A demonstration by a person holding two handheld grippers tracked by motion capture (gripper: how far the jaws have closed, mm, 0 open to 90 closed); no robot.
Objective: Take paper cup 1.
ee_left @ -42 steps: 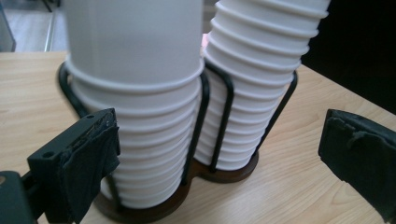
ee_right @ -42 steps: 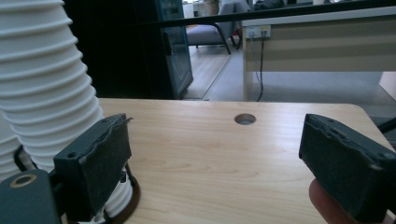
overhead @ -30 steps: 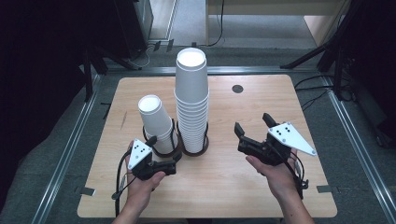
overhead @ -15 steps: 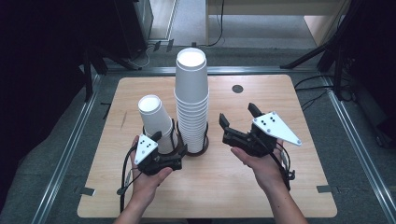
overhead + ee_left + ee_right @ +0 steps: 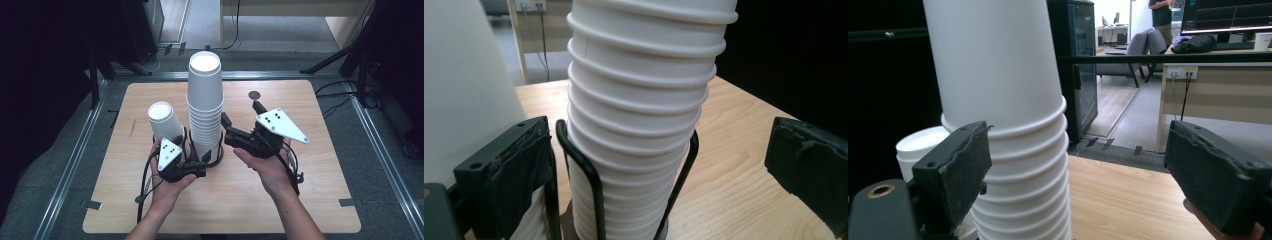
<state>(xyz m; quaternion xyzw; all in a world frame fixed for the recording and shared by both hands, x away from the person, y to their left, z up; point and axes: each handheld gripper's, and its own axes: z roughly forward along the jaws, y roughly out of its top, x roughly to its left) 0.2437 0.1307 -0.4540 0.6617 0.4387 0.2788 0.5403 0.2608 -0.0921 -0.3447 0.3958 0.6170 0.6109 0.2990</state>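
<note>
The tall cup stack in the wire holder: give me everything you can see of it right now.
The tall cup stack is white paper cups nested upside down, rolled rims forming ridges down its lower part, a smooth cup on top. It stands upright near the table's centre, its base inside a black wire holder. The left claw sits open at the base, its jaws either side of the stack. The right claw is open beside it, not gripping. A shorter stack stands alongside.

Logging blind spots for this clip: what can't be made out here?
- Tall stack: its base, high view, hidden by the wire holder and left claw.
- Stack's top, left gripper view: cut off by the upper edge.
- Short stack: cup count, high view; the left claw covers its lower part.
- Right claw: whether it touches the stack; nearly hidden behind it.
</note>
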